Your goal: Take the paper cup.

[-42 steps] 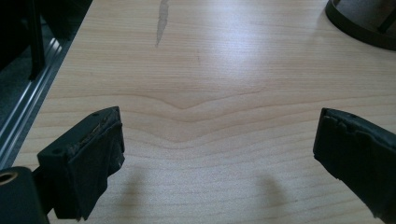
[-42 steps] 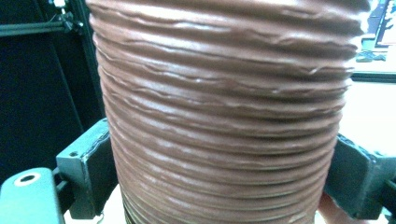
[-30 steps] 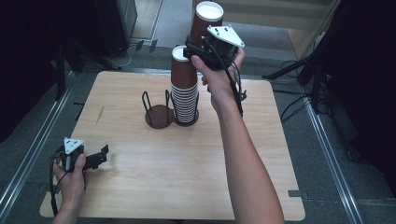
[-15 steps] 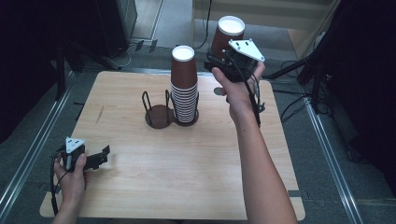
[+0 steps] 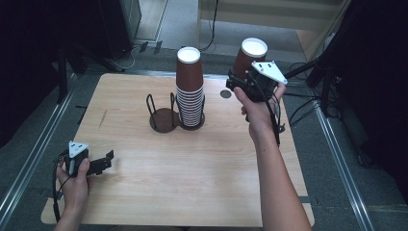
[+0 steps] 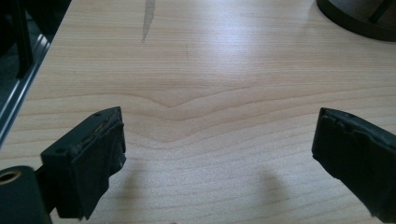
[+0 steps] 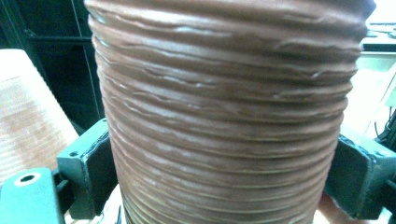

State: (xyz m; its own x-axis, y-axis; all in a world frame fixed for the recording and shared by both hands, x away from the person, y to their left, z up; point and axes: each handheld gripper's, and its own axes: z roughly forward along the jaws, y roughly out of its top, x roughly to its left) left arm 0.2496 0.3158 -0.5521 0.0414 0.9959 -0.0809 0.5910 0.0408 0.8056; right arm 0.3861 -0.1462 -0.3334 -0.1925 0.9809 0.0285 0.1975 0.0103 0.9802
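Note:
My right gripper (image 5: 239, 81) is shut on a brown ribbed paper cup (image 5: 251, 57) with a white top, held in the air over the table's far right part, to the right of the stack. In the right gripper view both pads press the cup (image 7: 224, 93) on its sides. A tall stack of the same brown cups (image 5: 189, 86) stands in the right ring of a black wire holder (image 5: 162, 120); the left ring is bare. My left gripper (image 5: 107, 161) lies low at the near left, open; its jaws have just been closing a little with only bare wood between them (image 6: 215, 158).
The wooden table (image 5: 192, 183) has a small round hole (image 5: 225, 94) near the held cup. Metal rails run along both sides, one of them on the left (image 5: 29, 163). Cables and dark stands crowd the floor beyond the far and right edges.
The right hand has carried the cup away from above the stack, to the right and lower. The left hand has stayed where it was.

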